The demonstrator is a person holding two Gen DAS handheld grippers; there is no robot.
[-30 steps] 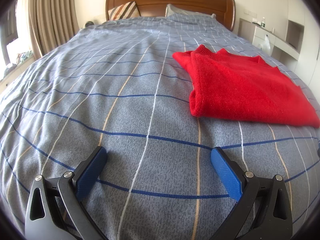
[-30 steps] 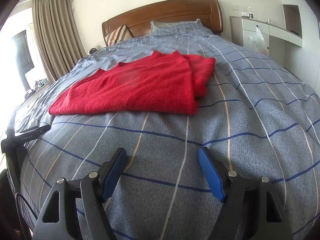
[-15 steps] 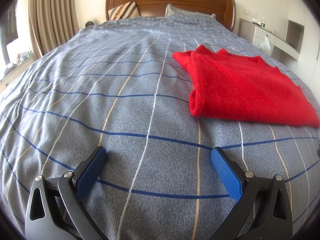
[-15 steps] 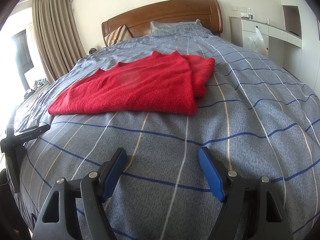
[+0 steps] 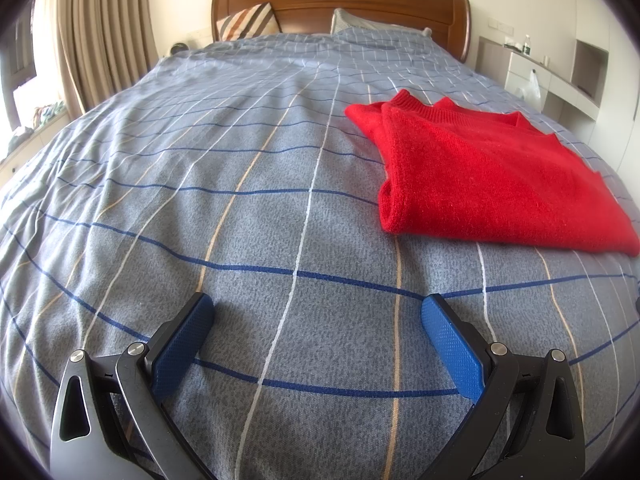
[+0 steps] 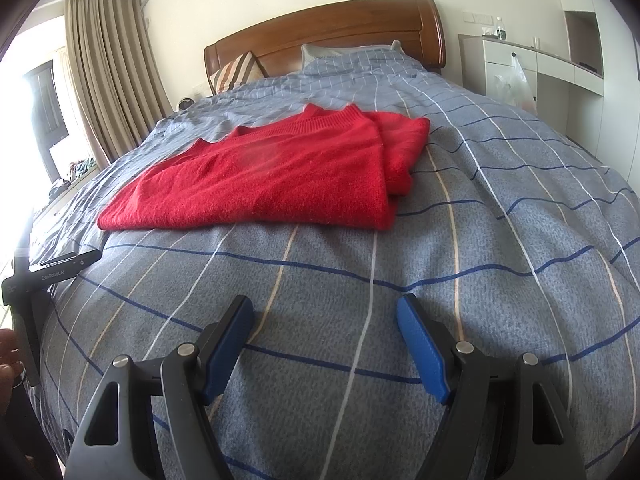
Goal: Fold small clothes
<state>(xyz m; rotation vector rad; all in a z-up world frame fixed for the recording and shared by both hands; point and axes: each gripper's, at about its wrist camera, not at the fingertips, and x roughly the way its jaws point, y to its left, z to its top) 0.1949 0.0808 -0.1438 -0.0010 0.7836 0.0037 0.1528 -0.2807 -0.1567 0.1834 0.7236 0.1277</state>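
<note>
Red sweater (image 5: 488, 176) folded on bed (image 5: 240, 184), claws apart

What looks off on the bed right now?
Little. The red sweater lies partly folded on the bedspread, with one folded side sticking out past the top layer. Both grippers, left and right, are open and empty.

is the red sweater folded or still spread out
Folded. The red sweater lies on the bed as a compact stack, layered edges showing in the right wrist view; neither claw touches it.

Red knit sweater (image 5: 484, 176) (image 6: 280, 176): folded flat on bed, sleeve tucked under, collar toward headboard.
</note>
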